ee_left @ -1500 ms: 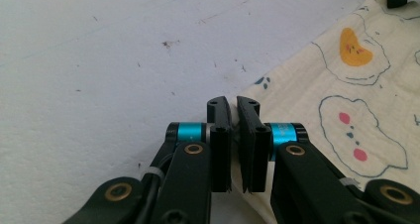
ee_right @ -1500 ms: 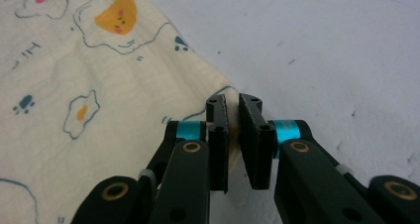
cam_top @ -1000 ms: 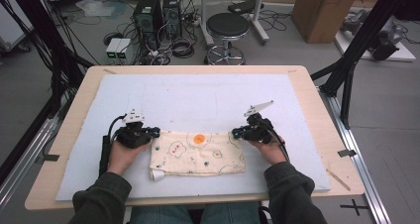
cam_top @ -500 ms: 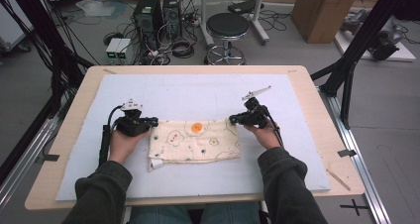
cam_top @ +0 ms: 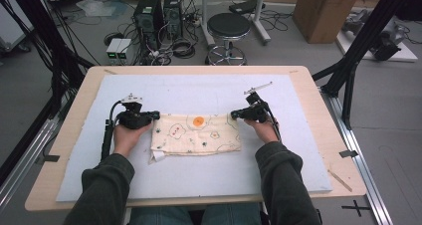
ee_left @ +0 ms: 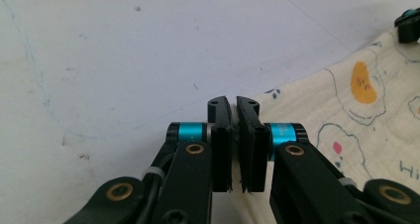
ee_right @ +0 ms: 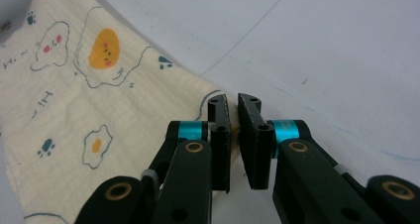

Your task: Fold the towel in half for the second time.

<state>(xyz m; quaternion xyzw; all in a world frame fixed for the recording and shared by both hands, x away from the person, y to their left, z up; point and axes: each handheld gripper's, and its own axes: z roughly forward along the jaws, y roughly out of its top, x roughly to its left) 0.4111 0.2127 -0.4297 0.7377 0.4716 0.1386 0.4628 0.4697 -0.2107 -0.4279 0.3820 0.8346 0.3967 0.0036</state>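
Cloth point(cam_top: 196, 134): cream, printed with egg figures, folded flat at mid worktop point(cam_top: 308, 85) on the white mat point(cam_top: 199, 93). Left gripper point(cam_top: 155, 116): jaws clenched on the cloth's far left corner. Right gripper point(cam_top: 235, 115): jaws clenched on its far right corner.

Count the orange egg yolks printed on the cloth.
2 for certain on the cloth: a large yolk near the far edge, and a small yolk closer to the right hand-held gripper. Folded layers may hide more.
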